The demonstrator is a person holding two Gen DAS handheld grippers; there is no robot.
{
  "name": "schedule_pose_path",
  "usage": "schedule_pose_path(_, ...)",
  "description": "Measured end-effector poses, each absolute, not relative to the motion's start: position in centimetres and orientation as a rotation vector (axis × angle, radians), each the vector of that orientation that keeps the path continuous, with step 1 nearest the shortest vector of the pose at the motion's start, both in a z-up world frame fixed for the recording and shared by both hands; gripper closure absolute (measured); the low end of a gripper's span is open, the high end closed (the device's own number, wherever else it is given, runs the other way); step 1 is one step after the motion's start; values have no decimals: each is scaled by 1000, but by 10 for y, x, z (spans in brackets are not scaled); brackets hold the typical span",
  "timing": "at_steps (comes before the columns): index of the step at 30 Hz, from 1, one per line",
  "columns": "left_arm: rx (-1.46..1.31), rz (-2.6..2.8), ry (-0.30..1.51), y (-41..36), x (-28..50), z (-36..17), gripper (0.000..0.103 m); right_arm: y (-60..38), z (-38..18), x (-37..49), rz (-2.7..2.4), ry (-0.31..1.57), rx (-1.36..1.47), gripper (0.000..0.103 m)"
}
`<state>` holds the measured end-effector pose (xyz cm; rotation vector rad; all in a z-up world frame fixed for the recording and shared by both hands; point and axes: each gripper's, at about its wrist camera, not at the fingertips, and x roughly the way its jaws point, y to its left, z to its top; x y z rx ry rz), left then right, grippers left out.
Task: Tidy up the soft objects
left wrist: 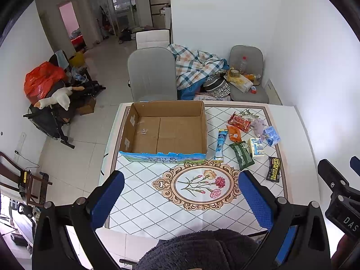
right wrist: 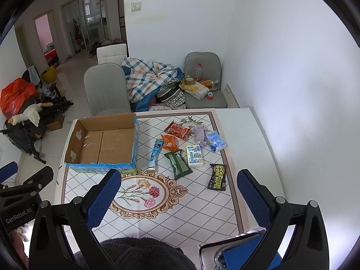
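An empty cardboard box [left wrist: 164,130] [right wrist: 103,141] stands on the patterned table [left wrist: 157,202] [right wrist: 180,213]. Right of it lie soft packets: a blue tube pack [right wrist: 154,154], an orange packet [right wrist: 169,141], a red packet [right wrist: 177,130], a green tissue pack [right wrist: 178,165], a white tissue pack [right wrist: 194,155], a purple plush toy [right wrist: 201,134], a light blue pack [right wrist: 216,140] and a black wipes packet [right wrist: 217,177]. My left gripper [left wrist: 180,186] hovers open over the table's near side. My right gripper [right wrist: 178,186] is open too, above the flower medallion, holding nothing.
Two grey chairs [left wrist: 153,74] [right wrist: 202,83] stand behind the table, with a plaid blanket [left wrist: 195,65] between them. A white wall closes off the right side. Clutter with a plush goose [left wrist: 56,99] sits on the floor at left. A dark fleece sleeve [left wrist: 198,249] fills the bottom.
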<state>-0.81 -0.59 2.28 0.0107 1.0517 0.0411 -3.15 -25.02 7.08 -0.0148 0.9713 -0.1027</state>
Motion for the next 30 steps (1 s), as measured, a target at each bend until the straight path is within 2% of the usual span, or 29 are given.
schedule_pose_path(30, -14, 29, 1039, -6, -16, 25, 0, -251, 69, -32, -95, 967, -9, 0)
